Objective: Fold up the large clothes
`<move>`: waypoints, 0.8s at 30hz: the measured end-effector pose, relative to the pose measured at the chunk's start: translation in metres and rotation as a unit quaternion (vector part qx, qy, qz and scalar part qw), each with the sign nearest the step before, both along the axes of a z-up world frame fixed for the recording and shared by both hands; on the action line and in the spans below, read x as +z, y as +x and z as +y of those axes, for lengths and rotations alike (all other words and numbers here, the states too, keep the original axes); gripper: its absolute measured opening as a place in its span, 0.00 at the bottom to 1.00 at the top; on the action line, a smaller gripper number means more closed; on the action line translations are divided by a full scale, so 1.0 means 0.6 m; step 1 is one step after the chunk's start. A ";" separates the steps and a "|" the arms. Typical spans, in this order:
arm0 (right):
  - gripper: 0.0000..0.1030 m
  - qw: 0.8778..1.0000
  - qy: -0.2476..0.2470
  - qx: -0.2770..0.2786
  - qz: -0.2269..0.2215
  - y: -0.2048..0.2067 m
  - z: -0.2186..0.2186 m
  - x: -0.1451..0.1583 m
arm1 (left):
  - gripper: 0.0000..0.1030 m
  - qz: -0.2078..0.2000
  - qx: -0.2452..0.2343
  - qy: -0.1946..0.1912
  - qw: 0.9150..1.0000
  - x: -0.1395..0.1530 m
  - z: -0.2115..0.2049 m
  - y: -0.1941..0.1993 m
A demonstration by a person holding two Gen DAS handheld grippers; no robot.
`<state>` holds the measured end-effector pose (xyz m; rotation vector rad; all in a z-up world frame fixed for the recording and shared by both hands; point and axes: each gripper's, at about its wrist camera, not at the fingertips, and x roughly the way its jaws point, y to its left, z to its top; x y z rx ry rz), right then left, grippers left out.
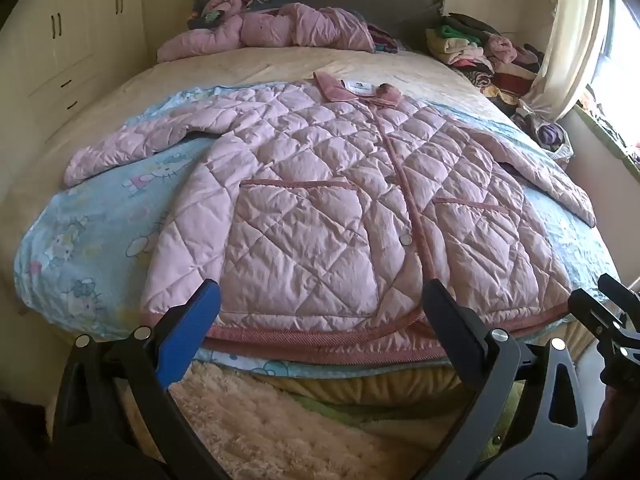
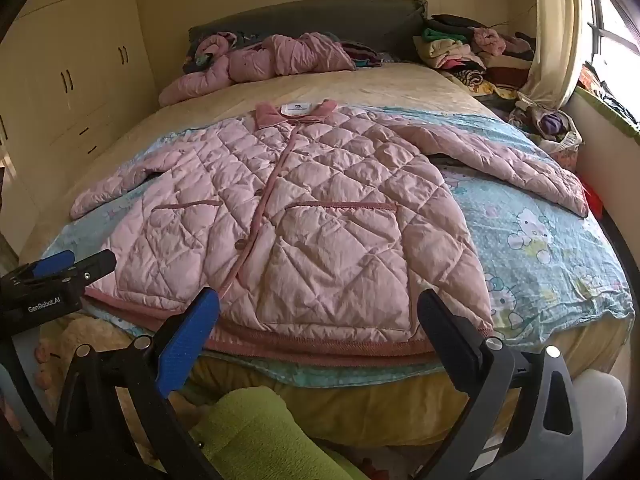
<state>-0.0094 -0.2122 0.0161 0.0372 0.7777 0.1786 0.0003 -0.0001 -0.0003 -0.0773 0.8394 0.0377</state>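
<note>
Both tongs are held wide open with nothing between their fingers, and both are tilted down toward the near edge of the bed point(image 1: 120, 92). Just ahead of the left tongs point(image 1: 320, 320) and the right tongs point(image 2: 318, 322) the pink quilted jacket point(image 1: 320, 184) is spread flat, front side up, on a blue cartoon blanket point(image 1: 100, 216). Its long axis runs away from the tongs: the hem point(image 1: 320, 342) lies nearest, along the bed edge, and the collar point(image 1: 336, 90) lies farthest, toward the headboard. The sleeves are spread out to either side. In the left wrist view the left half of the hem is framed, with the jacket's left sleeve point(image 1: 132, 140) up and away; in the right wrist view the right half of the hem and the right sleeve point(image 2: 520, 160) are framed. Each hem corner is judged nearer to the tongs on its own side, so a two-handed grasp seems called for. A second pink garment point(image 1: 272, 28) is bunched by the headboard, well apart.
</note>
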 end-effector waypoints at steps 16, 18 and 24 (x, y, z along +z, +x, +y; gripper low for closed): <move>0.96 1.000 -0.009 0.000 -0.006 -0.007 0.005 0.000 | 0.92 -0.004 0.000 0.001 1.000 0.000 0.000 -0.001; 0.96 1.000 -0.009 -0.001 -0.006 -0.005 0.006 0.000 | 0.92 -0.004 0.000 0.000 1.000 0.000 0.000 -0.001; 0.96 1.000 -0.013 -0.001 -0.008 -0.006 0.008 0.000 | 0.92 -0.005 0.000 0.000 1.000 0.000 0.001 -0.002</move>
